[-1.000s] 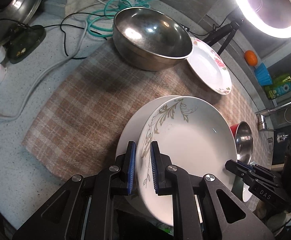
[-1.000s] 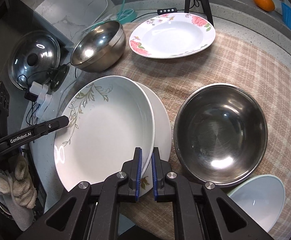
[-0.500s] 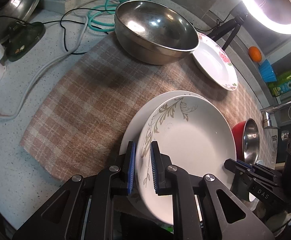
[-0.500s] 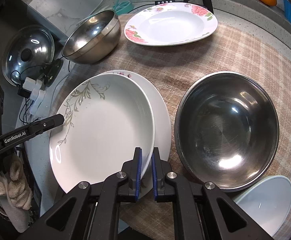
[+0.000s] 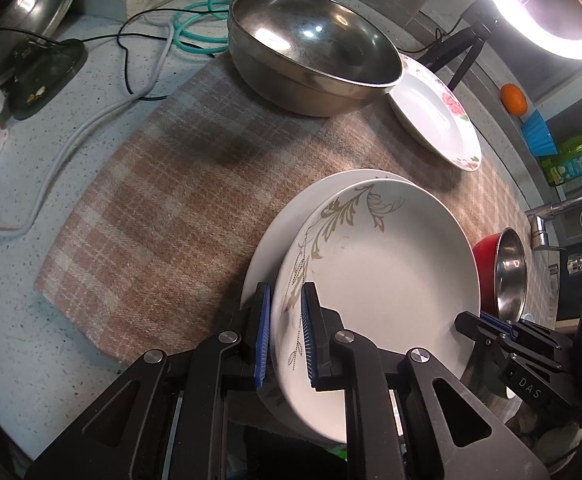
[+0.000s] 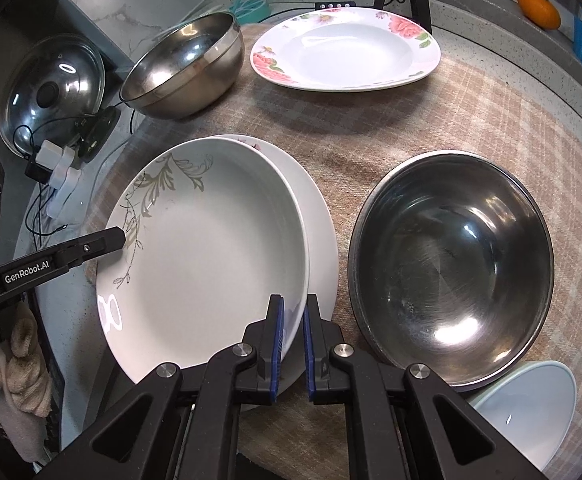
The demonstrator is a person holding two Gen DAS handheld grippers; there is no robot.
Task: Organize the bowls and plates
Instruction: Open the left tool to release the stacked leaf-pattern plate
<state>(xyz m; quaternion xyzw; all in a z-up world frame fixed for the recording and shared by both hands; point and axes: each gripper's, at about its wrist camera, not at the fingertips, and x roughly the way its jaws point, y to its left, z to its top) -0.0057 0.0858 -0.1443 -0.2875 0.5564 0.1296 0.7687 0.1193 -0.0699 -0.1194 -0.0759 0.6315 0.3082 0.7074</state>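
bare cloth [image 5: 163, 216] lies open left of the plates; steel bowl [image 6: 451, 268] crowds their right.

We find our left gripper [image 5: 285, 334] at the lower centre of the left wrist frame, pointing steeply downward, its blue pads [image 5: 262, 336] clamped on a rim. Our right gripper [image 6: 291, 350] sits at the lower centre of its own frame, likewise pitched steeply down, jaws closed on the opposite rim. Each gripper appears at the other frame's edge.
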